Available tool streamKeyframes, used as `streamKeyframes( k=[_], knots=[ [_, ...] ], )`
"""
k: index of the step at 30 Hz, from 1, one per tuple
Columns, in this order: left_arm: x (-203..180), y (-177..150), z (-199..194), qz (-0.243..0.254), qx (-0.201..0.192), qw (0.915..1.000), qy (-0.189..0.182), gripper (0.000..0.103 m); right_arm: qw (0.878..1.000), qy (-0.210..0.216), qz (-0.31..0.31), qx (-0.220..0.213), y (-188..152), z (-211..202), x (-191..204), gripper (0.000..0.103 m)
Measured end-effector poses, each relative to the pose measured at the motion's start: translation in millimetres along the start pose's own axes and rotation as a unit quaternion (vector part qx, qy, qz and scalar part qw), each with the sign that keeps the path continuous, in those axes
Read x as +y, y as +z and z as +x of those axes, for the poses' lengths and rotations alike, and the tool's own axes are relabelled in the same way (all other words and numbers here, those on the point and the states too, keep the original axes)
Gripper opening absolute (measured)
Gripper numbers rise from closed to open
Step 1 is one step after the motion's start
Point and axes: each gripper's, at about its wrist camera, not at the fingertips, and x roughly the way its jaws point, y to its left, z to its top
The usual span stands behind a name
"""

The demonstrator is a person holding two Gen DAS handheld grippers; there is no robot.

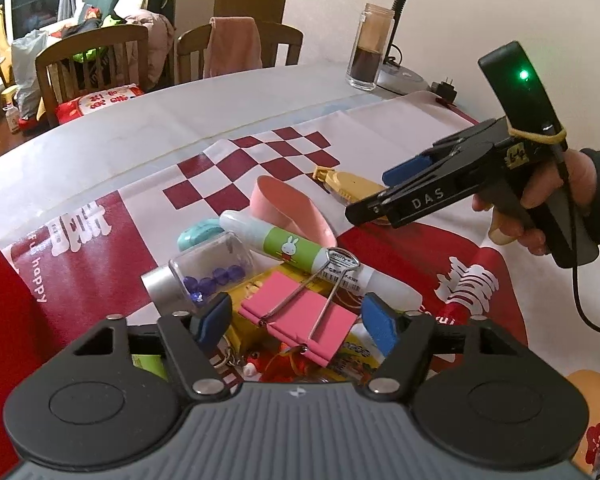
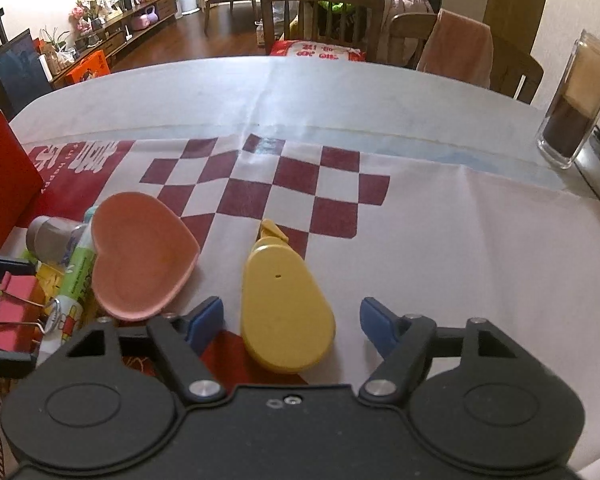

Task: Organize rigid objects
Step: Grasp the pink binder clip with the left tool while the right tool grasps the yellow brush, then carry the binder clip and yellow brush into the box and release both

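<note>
The left tongs (image 1: pixel 296 318) stand open above a heap of small things on the bench (image 1: pixel 140 132): a pink binder clip (image 1: pixel 300 314) lies between the blue pads, on top of a yellow box (image 1: pixel 252 292), with a rabbit-print glue stick (image 1: pixel 300 252) and a small glass vial of blue beads (image 1: pixel 208 270) just beyond. The right tongs (image 2: pixel 292 320) are also open, straddling a yellow pear-shaped case (image 2: pixel 284 308) lying flat on the checked cloth (image 2: pixel 340 200), just beside a pink heart-shaped dish (image 2: pixel 140 256).

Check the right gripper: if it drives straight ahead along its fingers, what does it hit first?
Most likely the yellow teardrop-shaped object. It lies on the checkered mat between the open fingers of the right gripper, lengthwise along its heading. Height above the mat is unclear, so it could pass over.
</note>
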Motion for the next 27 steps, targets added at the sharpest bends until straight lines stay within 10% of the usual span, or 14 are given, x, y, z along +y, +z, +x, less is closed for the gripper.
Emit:
streamKeyframes(
  k=[7,27],
  knots=[
    [-2.8,0.9,-1.3,-0.003,0.002,1.0,0.008,0.059,1.0,0.012,0.016,-0.002,-2.0,-4.3,4.6,0.05],
    [1.6,-7.5,-38.0,-0.083,-0.005,0.9956,0.043,0.059,0.997,0.007,0.064,-0.048,-34.9,-93.2,28.2,0.049]
  ],
)
